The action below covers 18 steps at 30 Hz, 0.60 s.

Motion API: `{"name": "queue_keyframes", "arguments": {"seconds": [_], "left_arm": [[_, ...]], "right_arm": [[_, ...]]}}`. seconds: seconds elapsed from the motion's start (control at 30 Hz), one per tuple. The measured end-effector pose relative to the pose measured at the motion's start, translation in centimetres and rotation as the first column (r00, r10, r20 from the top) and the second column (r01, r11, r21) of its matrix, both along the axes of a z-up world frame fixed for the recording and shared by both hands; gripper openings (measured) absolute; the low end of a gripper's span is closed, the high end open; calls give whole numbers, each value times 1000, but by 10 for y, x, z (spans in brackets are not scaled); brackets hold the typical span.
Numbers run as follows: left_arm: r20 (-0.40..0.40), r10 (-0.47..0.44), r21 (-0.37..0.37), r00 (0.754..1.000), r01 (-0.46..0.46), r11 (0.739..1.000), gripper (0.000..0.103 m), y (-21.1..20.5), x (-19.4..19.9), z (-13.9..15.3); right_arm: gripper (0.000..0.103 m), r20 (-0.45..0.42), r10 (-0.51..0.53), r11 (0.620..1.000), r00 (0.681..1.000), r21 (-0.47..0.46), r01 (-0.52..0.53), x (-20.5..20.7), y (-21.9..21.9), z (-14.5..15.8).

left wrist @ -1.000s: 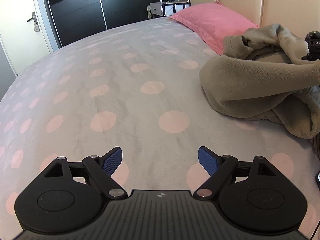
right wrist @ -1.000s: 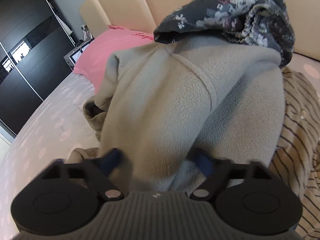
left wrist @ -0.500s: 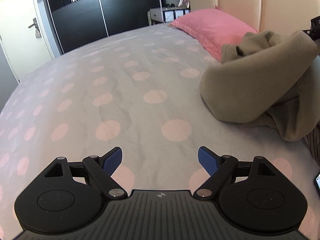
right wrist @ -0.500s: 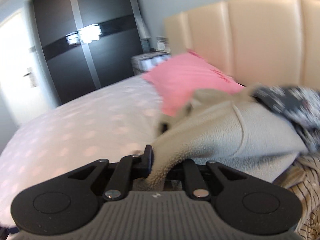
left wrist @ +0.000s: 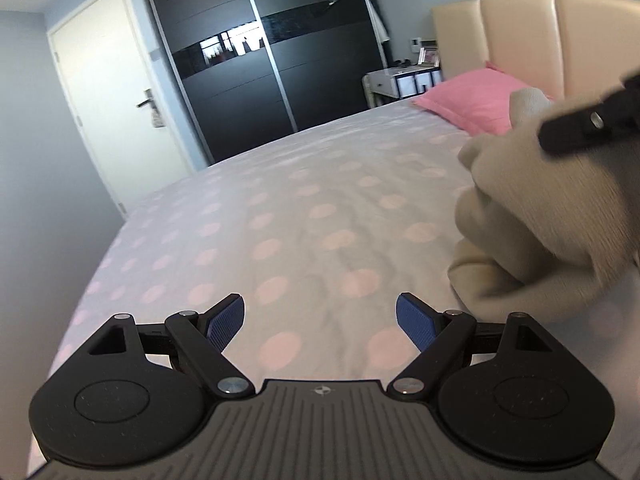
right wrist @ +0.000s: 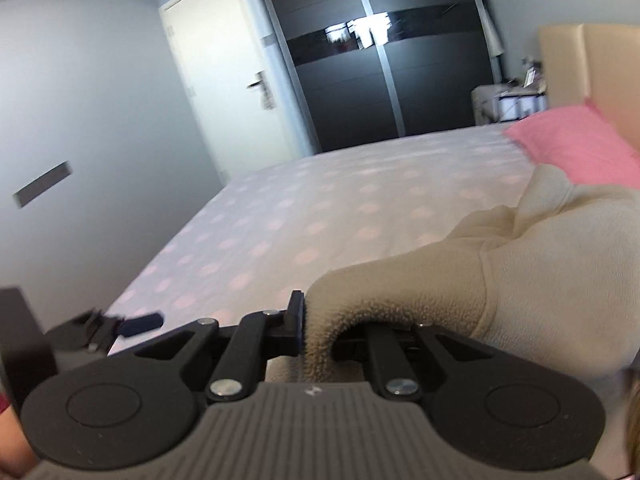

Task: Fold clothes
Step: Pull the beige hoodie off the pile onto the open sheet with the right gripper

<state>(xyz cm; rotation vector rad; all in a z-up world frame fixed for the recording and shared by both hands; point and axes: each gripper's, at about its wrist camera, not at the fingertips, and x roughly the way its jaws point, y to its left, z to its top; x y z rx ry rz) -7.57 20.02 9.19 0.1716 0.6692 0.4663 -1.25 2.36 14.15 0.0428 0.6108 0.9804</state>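
Note:
A beige fleece garment [right wrist: 528, 276] hangs bunched from my right gripper [right wrist: 320, 334], which is shut on a fold of its edge and holds it above the bed. In the left wrist view the same fleece [left wrist: 536, 232] fills the right side, with a black arm of the right gripper [left wrist: 584, 126] across its top. My left gripper [left wrist: 320, 316] is open with nothing between its blue pads [left wrist: 416, 324], hovering over the dotted bedspread [left wrist: 304, 216] left of the fleece. The left gripper [right wrist: 120, 326] also shows blurred at the lower left of the right wrist view.
A pink pillow [left wrist: 472, 100] lies against the cream headboard [left wrist: 520, 36]. Beyond the bed stand a black sliding wardrobe [left wrist: 272, 60], a white door [left wrist: 116, 92] and a white nightstand [left wrist: 400, 80]. A dark object [right wrist: 20, 332] sits at the far left.
The right gripper shut on the fleece, lifted it off the pile and swung it left over the bed. The left gripper rose, still open.

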Motion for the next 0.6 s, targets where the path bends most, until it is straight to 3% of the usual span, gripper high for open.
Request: {"name": "queue_keyframes", "arguments": {"seconds": [0.13,0.2,0.37,0.43,0.5,0.6], "left_arm": [[-25,41,-6,999,-41,999,84,15,-33,-4],[-48,60,-12,997,-61,998,84,18,-43,-10],[-65,55,-50,996,-58,997,84,17,-60,-17],[-68,48,-71,997,-53,996,84,16,-66,-19],[-75,36,-93,997,-43,995,84,14,-68,-23],[-85,21,-131,996,-32,991,84,13,-66,-30]], "right_arm": [[13,-16,158,987,987,-31,-159,-65,11,-8],[13,-86,196,978,977,-61,-202,-83,12,-19],[20,-221,220,954,950,-153,-256,-103,1,-62],[24,-231,221,950,948,-169,-263,-108,-11,-71],[37,-241,216,948,946,-180,-262,-111,-24,-77],[43,-256,218,945,942,-187,-269,-108,-44,-80]]}}
